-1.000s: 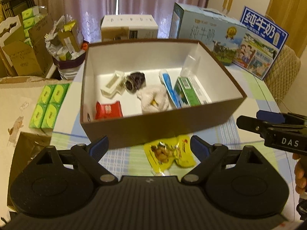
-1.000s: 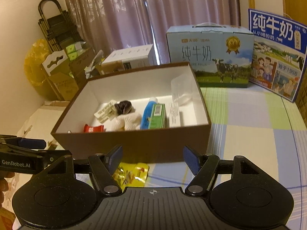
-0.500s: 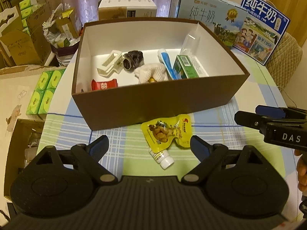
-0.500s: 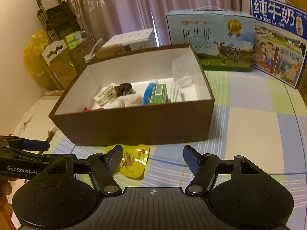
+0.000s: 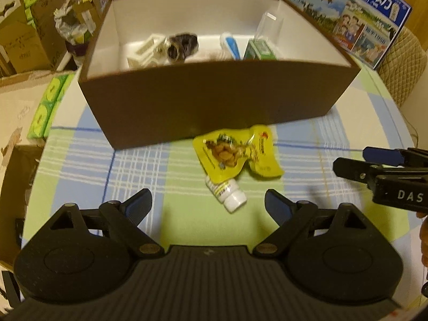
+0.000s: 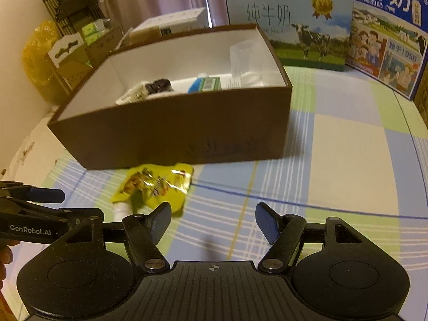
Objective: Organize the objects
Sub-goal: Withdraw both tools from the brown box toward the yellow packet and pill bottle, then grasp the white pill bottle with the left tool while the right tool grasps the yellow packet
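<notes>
Nearest us, in the left wrist view, our left tongs (image 5: 208,205) stand wide apart at the bottom of the frame with nothing between them. In the right wrist view our right tongs (image 6: 213,223) also stand apart and empty, a little narrower.

Just beyond the left tongs, centre frame, lies the small white bottle (image 5: 226,192) on its side on the checked counter (image 5: 128,165). The yellow pouch (image 5: 236,153) lies over the bottle's far end, so the two touch. Both are still outside the box (image 5: 214,101), whose brown front wall fills the middle of the frame right behind the pouch. The pouch's far edge sits just beside that wall.

We judge the step in hand to be picking up one of these two loose things. The bottle is round and will likely roll, so we should straddle its body across the short axis and close squarely. Taking the pouch first may be cleaner, since it overlaps the bottle. It is flat and slippery-looking, so we should pinch a raised edge.

Further back, inside the box, we see a white clip, a dark bundle, a blue tube and a green carton (image 5: 259,49). Milk cartons (image 6: 291,24) stand behind, upper right.
</notes>
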A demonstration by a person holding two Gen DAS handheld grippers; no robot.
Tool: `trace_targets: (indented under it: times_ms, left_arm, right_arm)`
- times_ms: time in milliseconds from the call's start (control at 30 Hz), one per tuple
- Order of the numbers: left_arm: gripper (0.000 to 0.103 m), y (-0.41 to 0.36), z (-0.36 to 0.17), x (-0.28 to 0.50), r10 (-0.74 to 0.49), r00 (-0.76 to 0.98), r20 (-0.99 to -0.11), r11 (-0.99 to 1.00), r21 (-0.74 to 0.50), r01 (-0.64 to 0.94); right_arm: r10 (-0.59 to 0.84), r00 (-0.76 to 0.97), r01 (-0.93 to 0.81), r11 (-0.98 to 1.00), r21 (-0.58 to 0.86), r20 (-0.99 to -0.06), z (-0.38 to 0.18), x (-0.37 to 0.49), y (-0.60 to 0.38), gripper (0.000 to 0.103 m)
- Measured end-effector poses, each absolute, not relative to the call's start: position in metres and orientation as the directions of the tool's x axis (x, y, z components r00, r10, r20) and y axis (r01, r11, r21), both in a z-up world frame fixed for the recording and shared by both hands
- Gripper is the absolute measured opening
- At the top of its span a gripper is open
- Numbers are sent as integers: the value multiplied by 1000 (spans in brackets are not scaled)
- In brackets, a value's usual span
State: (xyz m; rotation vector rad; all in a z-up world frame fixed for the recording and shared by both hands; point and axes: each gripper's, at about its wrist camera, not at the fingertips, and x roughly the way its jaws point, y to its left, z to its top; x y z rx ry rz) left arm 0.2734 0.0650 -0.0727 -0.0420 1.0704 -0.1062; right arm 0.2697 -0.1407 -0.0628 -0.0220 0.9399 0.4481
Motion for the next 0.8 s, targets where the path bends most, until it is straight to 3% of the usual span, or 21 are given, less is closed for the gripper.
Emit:
trace_targets:
  times_ms: [467,600,800]
  left_arm:
    - [85,47,-95,289,-52,479,-877,989,22,148]
    - [80,45,-107,298,-51,459,-887,992,9,128]
    - [64,44,-117,305,-48,459,-887,995,-1,103]
  right_arm:
    - [316,485,-311,934,177,-815,-78,274,-162,67]
    - [305,479,-294,939,177,-823,-82,274,-167,67]
    - [303,472,-291,940,178,-828,-85,274,-166,67]
